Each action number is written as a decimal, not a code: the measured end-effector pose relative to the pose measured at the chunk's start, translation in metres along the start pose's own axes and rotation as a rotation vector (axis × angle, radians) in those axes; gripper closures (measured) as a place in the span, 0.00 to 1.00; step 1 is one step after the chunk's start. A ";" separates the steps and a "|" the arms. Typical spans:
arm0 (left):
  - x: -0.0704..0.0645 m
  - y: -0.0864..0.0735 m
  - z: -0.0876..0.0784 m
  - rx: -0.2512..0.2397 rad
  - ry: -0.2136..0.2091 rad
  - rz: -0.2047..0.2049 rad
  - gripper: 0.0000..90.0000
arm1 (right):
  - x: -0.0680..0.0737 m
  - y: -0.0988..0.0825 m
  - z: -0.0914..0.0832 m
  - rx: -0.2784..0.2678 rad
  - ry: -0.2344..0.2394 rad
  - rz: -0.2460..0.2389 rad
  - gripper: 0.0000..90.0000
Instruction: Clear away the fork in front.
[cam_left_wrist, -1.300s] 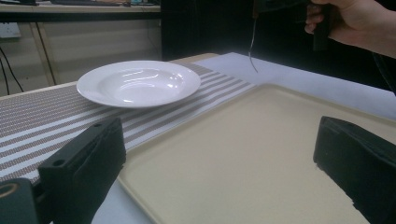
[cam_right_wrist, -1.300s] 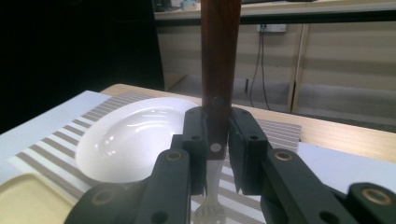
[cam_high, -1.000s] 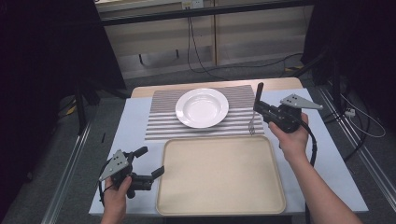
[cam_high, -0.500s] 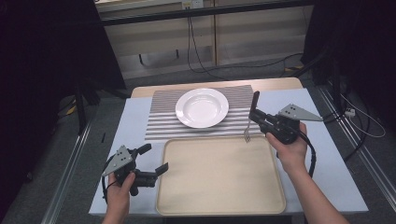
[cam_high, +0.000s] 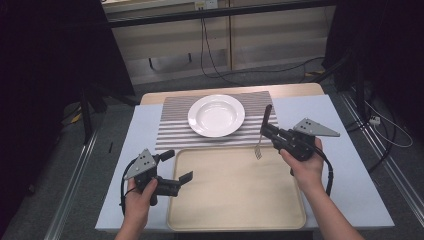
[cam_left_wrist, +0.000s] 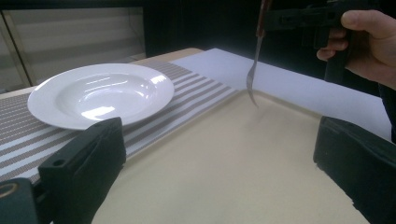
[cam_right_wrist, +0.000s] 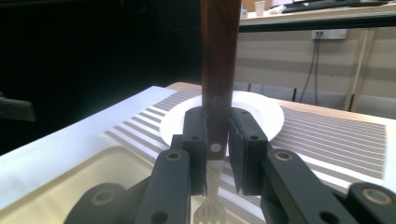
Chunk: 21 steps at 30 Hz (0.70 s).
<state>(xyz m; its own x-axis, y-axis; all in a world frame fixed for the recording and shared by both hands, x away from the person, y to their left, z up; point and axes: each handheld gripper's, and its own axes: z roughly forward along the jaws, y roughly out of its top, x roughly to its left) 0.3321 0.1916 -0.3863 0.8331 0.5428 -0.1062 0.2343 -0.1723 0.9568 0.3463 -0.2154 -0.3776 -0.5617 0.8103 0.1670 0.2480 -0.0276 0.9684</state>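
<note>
Right claw: closed on the fork, both pads clamped on the dark wooden handle, as the right gripper view confirms. The fork hangs upright, handle up, tines down, held clear in the air. Its tines are above the far right corner of the beige tray, at the edge where the tray meets the striped placemat. No contact between tines and tray can be seen.

Left claw: open, nothing between the jaws. It is held over the near left edge of the tray, pointing across it.

White plate: resting on the placemat, just beyond the tray's far edge, left of the fork and apart from it.

Tray and placemat lie on a pale sheet covering the surface; the tray sits nearest the person.
</note>
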 end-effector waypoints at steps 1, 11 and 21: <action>0.000 0.002 0.002 -0.003 0.000 -0.002 0.03 | 0.002 0.000 0.000 -0.003 0.001 -0.006 0.86; -0.008 0.024 0.025 -0.005 -0.021 0.005 0.03 | 0.018 -0.001 0.006 0.011 0.060 -0.014 0.86; -0.012 0.035 0.043 -0.013 -0.037 0.000 0.03 | 0.031 -0.004 0.012 0.019 0.099 -0.006 0.86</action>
<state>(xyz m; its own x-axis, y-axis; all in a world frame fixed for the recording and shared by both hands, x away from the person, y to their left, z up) 0.3516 0.1439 -0.3627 0.8513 0.5117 -0.1161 0.2281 -0.1617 0.9601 0.3378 -0.1832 -0.3786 -0.6387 0.7483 0.1792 0.2583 -0.0109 0.9660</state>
